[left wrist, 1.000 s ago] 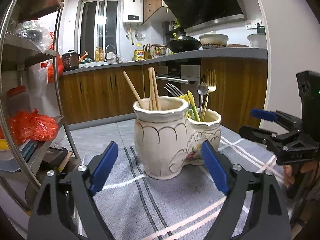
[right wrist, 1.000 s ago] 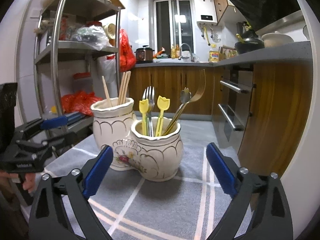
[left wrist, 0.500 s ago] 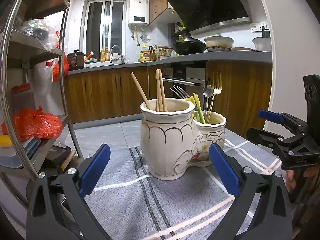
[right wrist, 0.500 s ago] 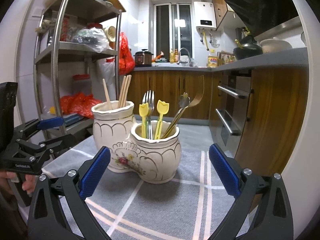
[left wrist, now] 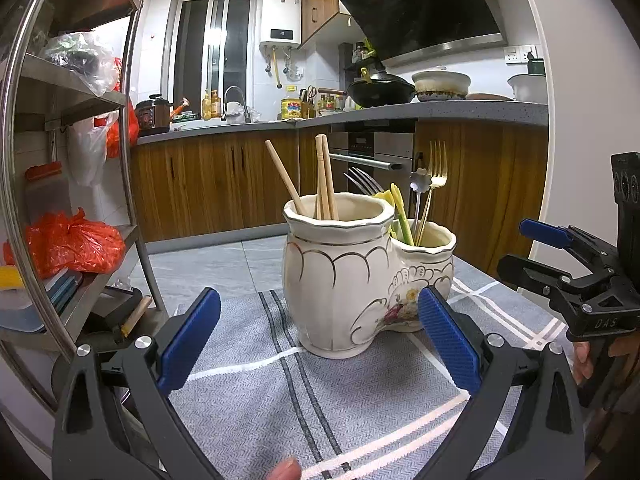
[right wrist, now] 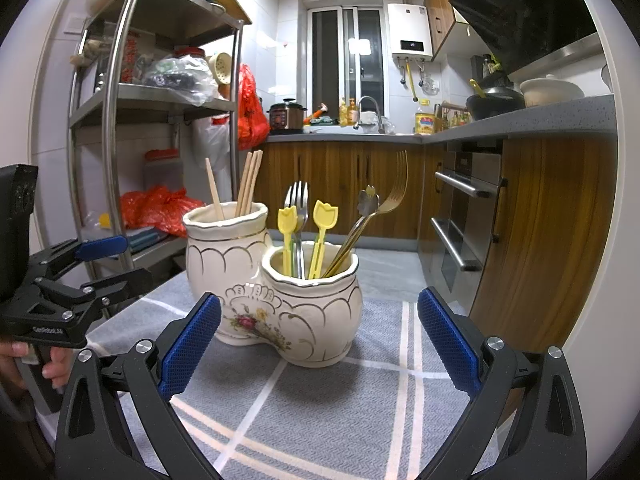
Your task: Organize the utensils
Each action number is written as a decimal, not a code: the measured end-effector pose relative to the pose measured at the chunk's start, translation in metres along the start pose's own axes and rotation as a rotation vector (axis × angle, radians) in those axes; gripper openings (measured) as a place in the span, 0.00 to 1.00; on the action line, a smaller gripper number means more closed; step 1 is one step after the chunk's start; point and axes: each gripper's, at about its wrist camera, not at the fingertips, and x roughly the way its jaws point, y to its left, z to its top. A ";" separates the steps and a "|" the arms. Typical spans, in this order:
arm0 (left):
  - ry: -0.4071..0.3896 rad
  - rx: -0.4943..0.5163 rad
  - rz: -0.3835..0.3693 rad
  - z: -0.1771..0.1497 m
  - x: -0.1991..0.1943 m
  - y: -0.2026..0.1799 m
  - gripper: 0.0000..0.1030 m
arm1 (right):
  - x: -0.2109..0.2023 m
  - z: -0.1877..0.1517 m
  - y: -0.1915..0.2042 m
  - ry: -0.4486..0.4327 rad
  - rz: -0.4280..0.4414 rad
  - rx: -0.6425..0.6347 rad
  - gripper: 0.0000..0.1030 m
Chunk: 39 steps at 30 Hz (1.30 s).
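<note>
Stems of the chopsticks (left wrist: pixel 325 178) and forks (right wrist: pixel 298 216) hide inside the holder (right wrist: pixel 276 292), which stands just beyond both grippers, left (left wrist: pixel 320 344) and right (right wrist: pixel 320 344), each spread wide and empty.

- One double ceramic holder (right wrist: pixel 276 300) on the cloth, two cups joined side by side.
- Three wooden chopsticks (right wrist: pixel 247 184) in the taller cup.
- Two yellow tulip-topped picks (right wrist: pixel 322 232) in the shorter cup.
- One silver fork (right wrist: pixel 298 208) there too.
- One gold fork (right wrist: pixel 394 192) leaning out.
- One flower-ended spoon handle (right wrist: pixel 366 204) beside it.
- Two tools in play: left tool (left wrist: pixel 320 338), right tool (right wrist: pixel 320 338).
- One grey striped cloth (right wrist: pixel 320 400).
</note>
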 end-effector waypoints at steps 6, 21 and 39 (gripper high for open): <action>0.000 -0.002 0.001 0.000 0.000 0.000 0.95 | 0.000 0.000 0.000 0.000 0.000 -0.001 0.95; 0.000 -0.002 0.002 0.000 0.000 -0.001 0.95 | 0.000 0.000 0.000 0.000 0.000 -0.001 0.95; 0.004 -0.006 0.001 -0.001 0.004 -0.002 0.95 | 0.000 0.000 -0.001 0.000 0.000 -0.001 0.95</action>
